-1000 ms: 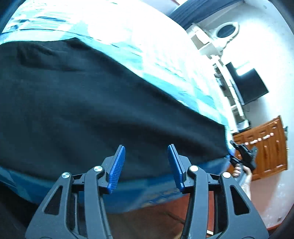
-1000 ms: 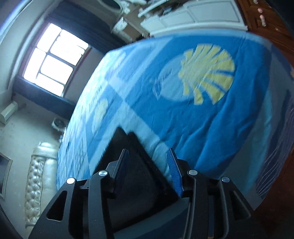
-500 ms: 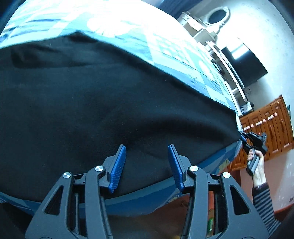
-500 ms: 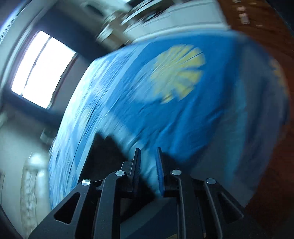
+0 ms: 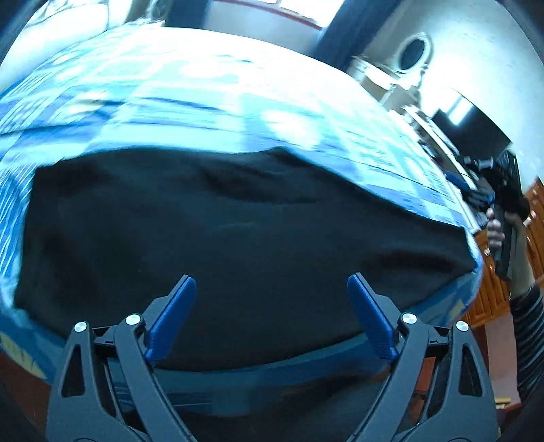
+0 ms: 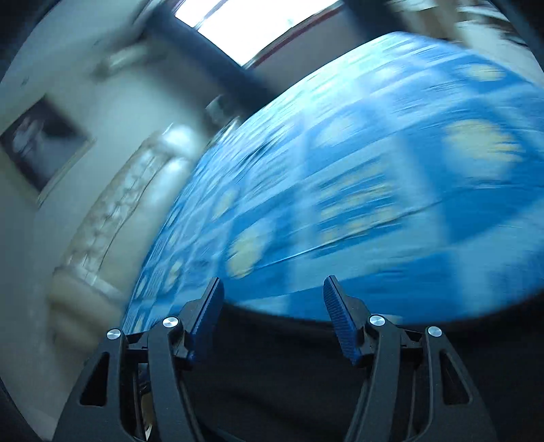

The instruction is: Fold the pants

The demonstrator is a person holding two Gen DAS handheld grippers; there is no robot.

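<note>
Black pants lie flat on the blue patterned bedspread, near the bed's near edge. My left gripper is open and empty, hovering over the pants' near edge. My right gripper is open and empty; the right wrist view is motion-blurred, with dark pants fabric below its fingers. The right gripper also shows in the left wrist view, held in a hand beyond the pants' right end.
The bedspread covers a wide bed. A padded headboard and framed picture are at the left. A wooden cabinet, a dark screen and a window stand around the room.
The left gripper opened wider and pulled back, showing more of the pants. The right gripper, nearly shut half a second ago, opened and swung left toward the headboard.
</note>
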